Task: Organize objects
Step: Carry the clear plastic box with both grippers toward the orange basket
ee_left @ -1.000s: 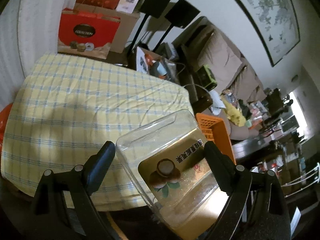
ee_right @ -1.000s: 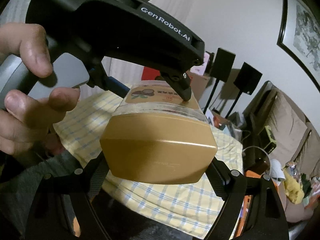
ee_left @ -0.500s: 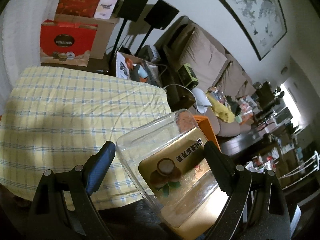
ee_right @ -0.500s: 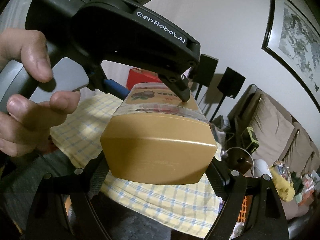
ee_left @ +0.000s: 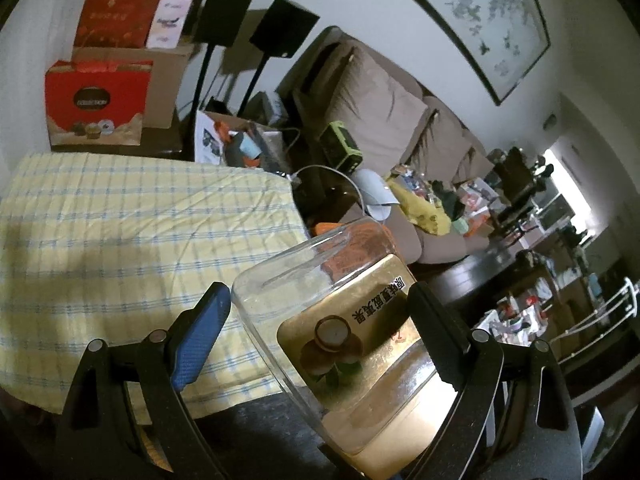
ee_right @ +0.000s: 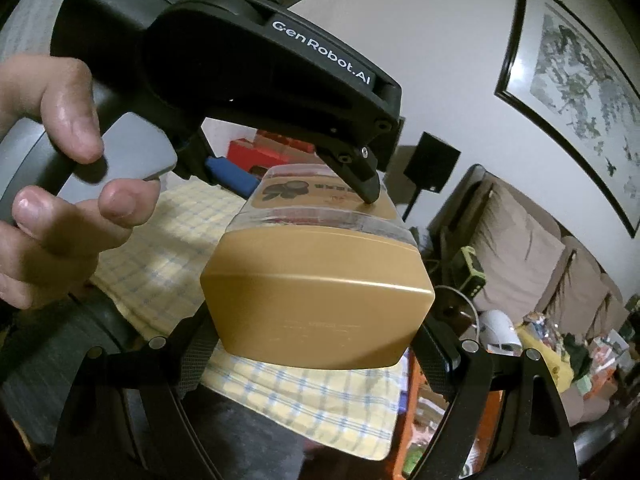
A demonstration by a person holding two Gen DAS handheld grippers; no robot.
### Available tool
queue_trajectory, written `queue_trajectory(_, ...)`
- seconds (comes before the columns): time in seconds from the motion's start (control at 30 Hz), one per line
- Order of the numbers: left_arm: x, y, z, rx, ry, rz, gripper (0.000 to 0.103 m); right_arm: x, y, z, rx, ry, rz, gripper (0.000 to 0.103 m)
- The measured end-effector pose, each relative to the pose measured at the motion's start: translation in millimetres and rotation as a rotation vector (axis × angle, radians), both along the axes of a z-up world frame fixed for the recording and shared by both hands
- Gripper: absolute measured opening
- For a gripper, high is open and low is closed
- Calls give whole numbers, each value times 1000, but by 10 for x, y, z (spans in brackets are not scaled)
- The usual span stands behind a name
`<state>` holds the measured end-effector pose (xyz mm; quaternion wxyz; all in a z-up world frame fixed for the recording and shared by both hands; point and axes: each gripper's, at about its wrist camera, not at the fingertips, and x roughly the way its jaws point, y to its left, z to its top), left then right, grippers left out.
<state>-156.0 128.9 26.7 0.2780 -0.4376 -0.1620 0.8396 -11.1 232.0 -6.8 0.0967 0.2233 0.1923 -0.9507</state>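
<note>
one clear jar (ee_left: 344, 332) with a gold lid (ee_right: 316, 300) is held off the desk (ee_left: 132, 240), which wears a yellow checked cloth. two hand-held grippers grip it: the left hand-held gripper (ee_left: 320, 316) clamps the clear body, the right hand-held gripper (ee_right: 316, 344) clamps the lid end. one hand (ee_right: 52, 184) shows at the left of the right wrist view, cut off by the frame. behind the desk stand two red boxes (ee_left: 96, 100) and two black speakers (ee_left: 284, 28). the jar looks empty, though glare makes that hard to judge. its lower end is cut off in the left wrist view.
</note>
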Motion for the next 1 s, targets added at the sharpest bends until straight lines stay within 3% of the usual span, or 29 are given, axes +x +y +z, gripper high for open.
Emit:
queue_trajectory(0.27,153,215,45,1,30,-25,89,119,202,36,-8,3,-8,88)
queue_trajectory(1.0,314,855,-192,0,-22,-92,89,398,708,-230,44,17,-53,88)
